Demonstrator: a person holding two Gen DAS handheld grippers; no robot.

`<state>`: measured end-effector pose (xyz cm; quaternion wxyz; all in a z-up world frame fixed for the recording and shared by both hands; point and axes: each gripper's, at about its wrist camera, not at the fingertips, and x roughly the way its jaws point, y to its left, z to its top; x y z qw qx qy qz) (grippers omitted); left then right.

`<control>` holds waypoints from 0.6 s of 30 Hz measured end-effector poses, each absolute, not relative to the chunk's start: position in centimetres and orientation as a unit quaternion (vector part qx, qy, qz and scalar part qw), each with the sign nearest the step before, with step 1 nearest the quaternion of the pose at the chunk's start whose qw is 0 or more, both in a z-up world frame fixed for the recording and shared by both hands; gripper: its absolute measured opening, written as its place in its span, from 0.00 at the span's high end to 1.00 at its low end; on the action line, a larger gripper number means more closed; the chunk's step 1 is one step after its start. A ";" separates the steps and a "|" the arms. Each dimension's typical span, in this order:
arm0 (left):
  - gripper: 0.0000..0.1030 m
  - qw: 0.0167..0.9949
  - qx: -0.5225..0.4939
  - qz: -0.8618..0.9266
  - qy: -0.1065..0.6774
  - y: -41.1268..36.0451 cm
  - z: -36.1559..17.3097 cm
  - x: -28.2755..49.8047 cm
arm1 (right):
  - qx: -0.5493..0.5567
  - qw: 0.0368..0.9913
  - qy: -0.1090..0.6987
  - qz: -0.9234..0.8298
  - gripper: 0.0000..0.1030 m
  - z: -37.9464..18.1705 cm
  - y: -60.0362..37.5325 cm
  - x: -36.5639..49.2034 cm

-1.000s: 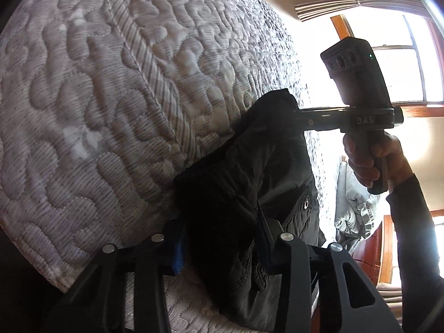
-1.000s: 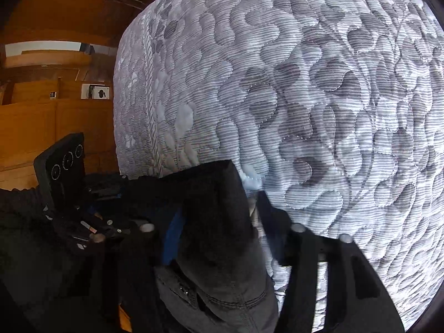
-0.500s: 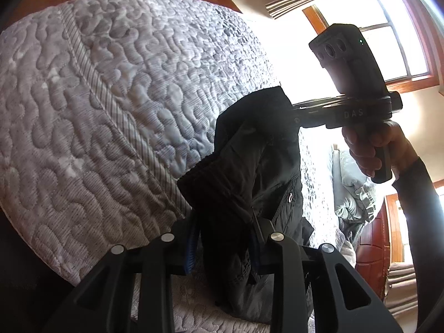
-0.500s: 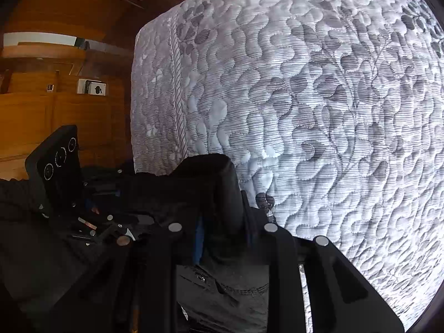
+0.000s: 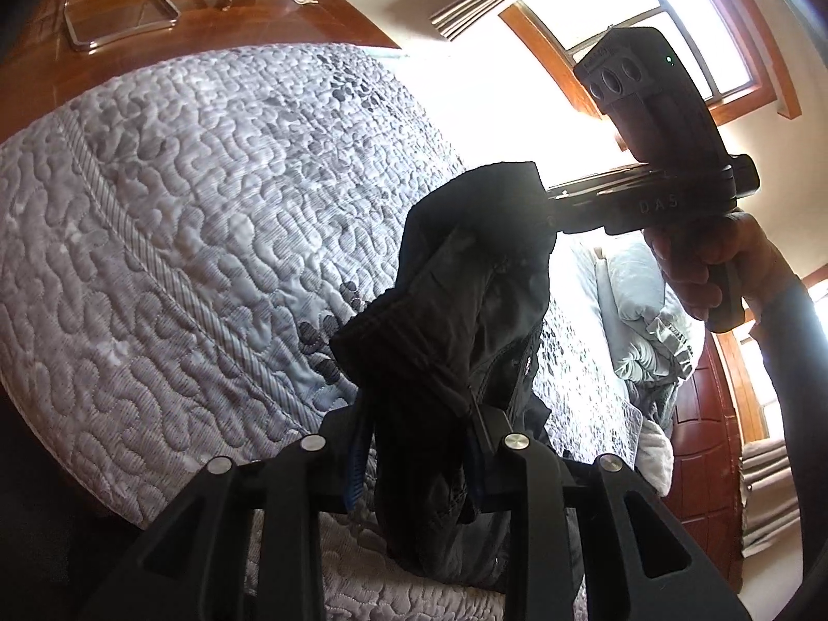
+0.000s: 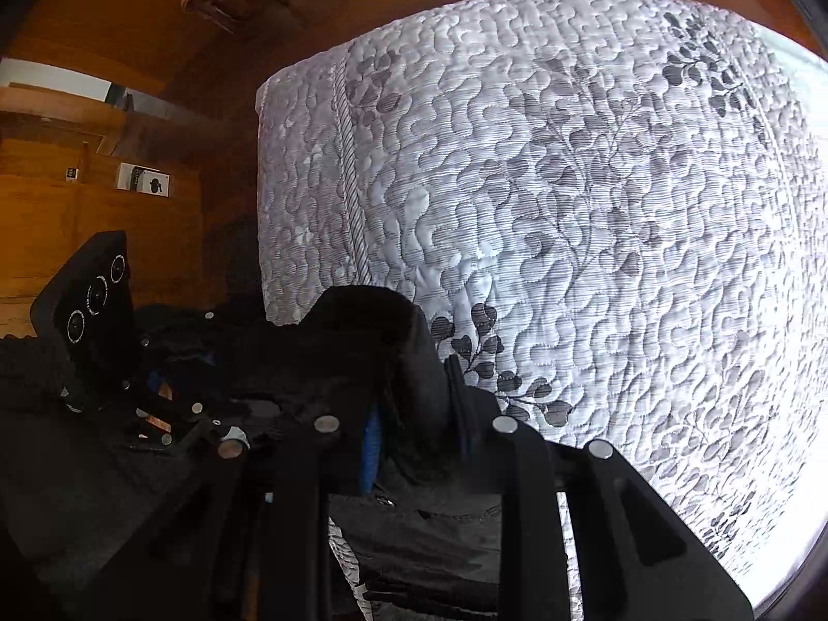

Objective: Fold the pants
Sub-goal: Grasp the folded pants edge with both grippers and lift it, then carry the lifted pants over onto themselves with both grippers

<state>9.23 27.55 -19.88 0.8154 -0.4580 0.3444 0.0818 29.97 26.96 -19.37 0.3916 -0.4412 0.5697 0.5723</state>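
Sunlight is falling on the quilted bed (image 5: 196,217). Each hand-held gripper, left (image 5: 419,445) and right (image 6: 414,424), is pinching the soft, floppy black pants (image 5: 466,300) at the waistband, the best place to hold.

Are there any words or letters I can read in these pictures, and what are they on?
"DAS": on the side of the right hand-held gripper, seen from the left wrist camera.
White box on the wooden shelf: it carries a dark picture and print too small to read.
Small label beside that box: too blurred to read.
Nothing else readable.
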 end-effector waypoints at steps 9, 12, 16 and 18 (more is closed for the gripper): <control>0.71 0.842 -0.412 0.064 0.342 25.3 -16.7 9.3 | -0.434 0.440 0.554 0.558 0.79 -15.5 23.7 29.2; 0.71 0.851 -0.394 0.060 0.342 24.4 -15.7 9.4 | -0.436 0.452 0.547 0.553 0.79 -14.4 22.6 28.8; 0.71 0.863 -0.369 0.052 0.340 22.9 -14.0 9.5 | -0.435 0.467 0.541 0.548 0.79 -12.7 20.9 28.6; 0.71 0.868 -0.360 0.047 0.339 22.1 -13.2 9.6 | -0.434 0.476 0.537 0.545 0.79 -12.1 20.0 28.6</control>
